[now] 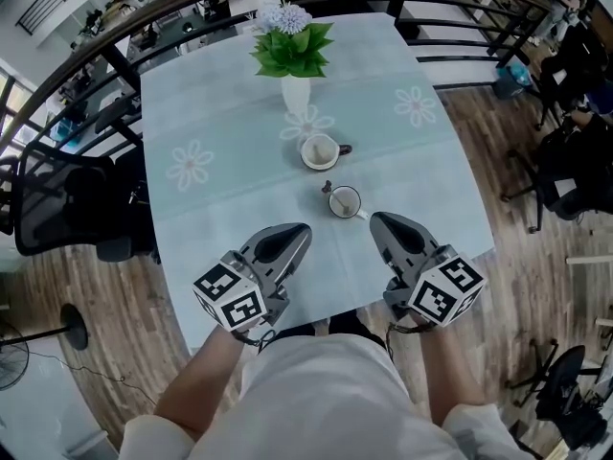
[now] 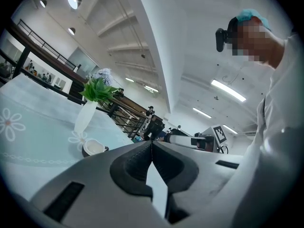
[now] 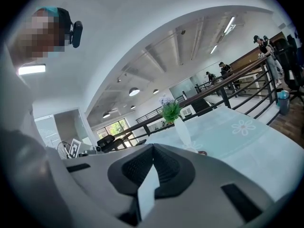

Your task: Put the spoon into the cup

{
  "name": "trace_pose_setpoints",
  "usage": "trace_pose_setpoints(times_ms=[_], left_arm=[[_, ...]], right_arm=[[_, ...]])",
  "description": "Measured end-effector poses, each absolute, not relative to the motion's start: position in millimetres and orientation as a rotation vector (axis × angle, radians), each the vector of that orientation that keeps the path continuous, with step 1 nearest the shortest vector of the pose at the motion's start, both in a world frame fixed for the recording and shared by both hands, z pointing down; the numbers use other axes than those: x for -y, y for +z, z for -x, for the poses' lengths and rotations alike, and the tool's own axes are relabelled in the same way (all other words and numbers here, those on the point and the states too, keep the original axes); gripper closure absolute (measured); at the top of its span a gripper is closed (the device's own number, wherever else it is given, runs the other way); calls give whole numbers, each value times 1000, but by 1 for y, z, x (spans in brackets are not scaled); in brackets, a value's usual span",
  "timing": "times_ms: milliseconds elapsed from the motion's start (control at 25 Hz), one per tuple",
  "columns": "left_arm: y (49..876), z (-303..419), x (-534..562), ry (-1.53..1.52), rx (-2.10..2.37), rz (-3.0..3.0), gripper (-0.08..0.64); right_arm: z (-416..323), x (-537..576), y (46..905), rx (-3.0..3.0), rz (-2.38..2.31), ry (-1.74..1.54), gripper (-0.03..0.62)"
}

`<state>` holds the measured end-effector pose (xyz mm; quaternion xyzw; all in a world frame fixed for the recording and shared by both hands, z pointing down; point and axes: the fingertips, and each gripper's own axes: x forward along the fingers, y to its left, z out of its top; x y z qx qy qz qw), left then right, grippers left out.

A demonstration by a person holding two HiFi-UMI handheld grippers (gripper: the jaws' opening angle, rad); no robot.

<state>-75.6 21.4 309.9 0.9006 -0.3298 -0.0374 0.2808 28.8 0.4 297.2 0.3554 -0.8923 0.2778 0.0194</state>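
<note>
A white cup (image 1: 320, 151) with a dark handle stands mid-table in the head view. Nearer me is a smaller white cup (image 1: 344, 201), with a dark tip poking out at its upper left and a white stub at its lower right. I cannot make out a spoon clearly. My left gripper (image 1: 299, 230) is shut and empty, below and left of the small cup. On that cup's right, the right gripper (image 1: 378, 218) is also shut and empty, with its tip close to the white stub. The left gripper view shows meeting jaws (image 2: 152, 144) and the cup (image 2: 93, 147) beyond.
A white vase (image 1: 296, 92) of green leaves and pale flowers stands behind the cups. It also shows in the left gripper view as the vase (image 2: 85, 118) and in the right gripper view as the vase (image 3: 183, 132). The pale blue tablecloth (image 1: 220, 123) covers the table. A black chair (image 1: 67, 204) is at its left, railings behind.
</note>
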Motion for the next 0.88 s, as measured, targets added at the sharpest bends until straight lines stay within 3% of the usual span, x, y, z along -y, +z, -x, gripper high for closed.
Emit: trace_pose_setpoints(times_ms=[880], left_arm=[[311, 75, -18, -85, 865, -2421, 538]], right_arm=[[-19, -8, 296, 2760, -1054, 830, 571]])
